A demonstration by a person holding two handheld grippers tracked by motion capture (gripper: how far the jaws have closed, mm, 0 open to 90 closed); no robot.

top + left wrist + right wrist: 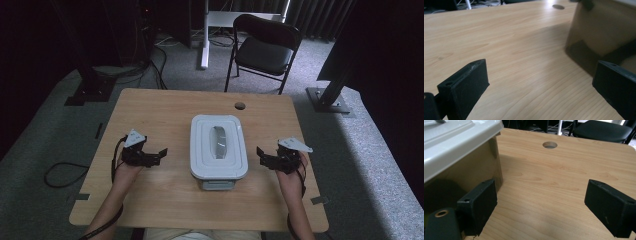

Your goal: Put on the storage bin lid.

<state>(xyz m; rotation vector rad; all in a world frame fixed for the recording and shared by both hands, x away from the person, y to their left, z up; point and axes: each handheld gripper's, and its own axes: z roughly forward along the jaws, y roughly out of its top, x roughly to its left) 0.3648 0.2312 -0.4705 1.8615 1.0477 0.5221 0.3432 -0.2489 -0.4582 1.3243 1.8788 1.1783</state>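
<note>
A white lidded plastic box (218,147) with a handle recessed in its lid stands in the middle of the wooden table (165,107). My left gripper (159,155) rests on the table to the box's left, pointing at it, a short gap away. In the left gripper view the left gripper (539,82) is open, and the box's translucent side wall (599,32) is ahead at the right. My right gripper (262,156) mirrors it on the box's right. The right gripper (544,202) is open too, with the box (456,152) at its left. Nothing lies between either pair of jaws.
A round cable hole (240,105) sits in the table behind the box, also seen in the right gripper view as the hole (549,144). A black folding chair (265,47) stands beyond the far edge. Cables (62,172) lie on the grey carpet at the left.
</note>
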